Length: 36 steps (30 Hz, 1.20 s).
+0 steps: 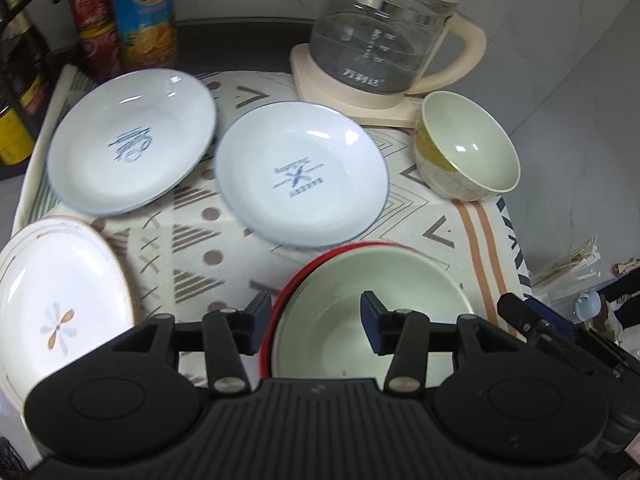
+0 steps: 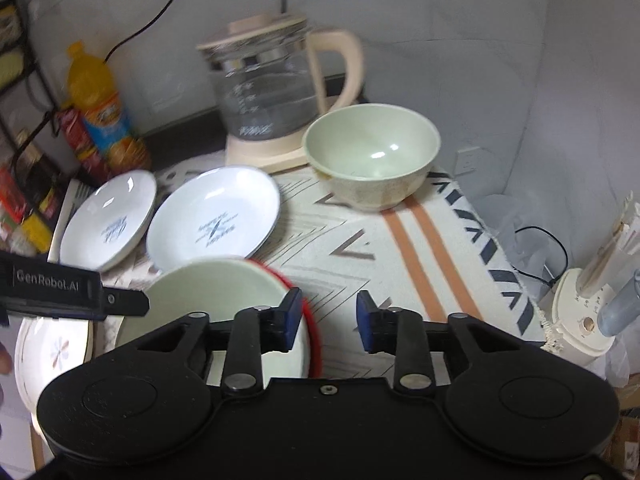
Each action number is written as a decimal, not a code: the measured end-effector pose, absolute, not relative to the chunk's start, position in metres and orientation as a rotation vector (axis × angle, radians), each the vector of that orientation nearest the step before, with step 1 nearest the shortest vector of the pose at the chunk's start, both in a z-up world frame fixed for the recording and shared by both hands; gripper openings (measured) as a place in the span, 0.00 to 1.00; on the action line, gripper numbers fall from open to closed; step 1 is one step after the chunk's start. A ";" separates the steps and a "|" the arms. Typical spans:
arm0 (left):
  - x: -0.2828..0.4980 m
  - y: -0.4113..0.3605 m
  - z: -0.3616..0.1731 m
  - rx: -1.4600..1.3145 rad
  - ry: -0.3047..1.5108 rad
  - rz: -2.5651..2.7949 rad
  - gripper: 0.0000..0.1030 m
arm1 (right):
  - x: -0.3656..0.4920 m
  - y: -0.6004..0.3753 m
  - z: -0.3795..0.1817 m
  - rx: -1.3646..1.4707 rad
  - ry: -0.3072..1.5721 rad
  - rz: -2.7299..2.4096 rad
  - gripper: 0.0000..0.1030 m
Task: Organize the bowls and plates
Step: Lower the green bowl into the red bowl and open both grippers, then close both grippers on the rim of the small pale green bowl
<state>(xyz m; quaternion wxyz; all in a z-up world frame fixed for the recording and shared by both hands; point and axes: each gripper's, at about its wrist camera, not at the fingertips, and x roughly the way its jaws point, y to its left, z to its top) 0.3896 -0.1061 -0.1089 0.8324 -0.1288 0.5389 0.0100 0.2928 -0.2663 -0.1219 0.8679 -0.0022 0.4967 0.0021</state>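
Both the left hand-held gripper (image 1: 314, 326) and right hand-held gripper (image 2: 328, 322) are hanging released over the nested near bowl (image 1: 360, 312), the far bowl (image 2: 370, 156) likely awaiting stacking next.

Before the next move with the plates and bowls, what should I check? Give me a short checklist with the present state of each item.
1. Left gripper empty, jaws apart astride the rim of the green bowl: ok.
2. Right gripper empty, jaws apart: ok.
3. Green bowl nested in the red bowl: ok.
4. Small bowl upright, free to grasp: ok.
5. Two blue-rimmed plates stacked: not ok, side by side.
6. Flower plate fully on the cloth: cannot tell.
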 end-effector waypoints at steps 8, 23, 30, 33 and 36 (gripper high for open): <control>0.430 -0.123 -0.112 -0.249 1.134 -0.022 0.46 | 0.318 -0.296 -0.118 0.079 0.995 -0.070 0.42; 0.507 -0.160 -0.128 -0.207 1.130 -0.089 0.46 | 0.374 -0.324 -0.130 0.148 0.983 -0.140 0.65; 0.535 -0.173 -0.138 -0.203 1.138 -0.091 0.46 | 0.399 -0.340 -0.143 0.197 0.991 -0.173 0.72; 0.544 -0.178 -0.141 -0.207 1.138 -0.094 0.46 | 0.409 -0.347 -0.149 0.220 0.994 -0.185 0.73; 0.552 -0.183 -0.145 -0.210 1.140 -0.093 0.46 | 0.418 -0.353 -0.156 0.252 1.000 -0.198 0.74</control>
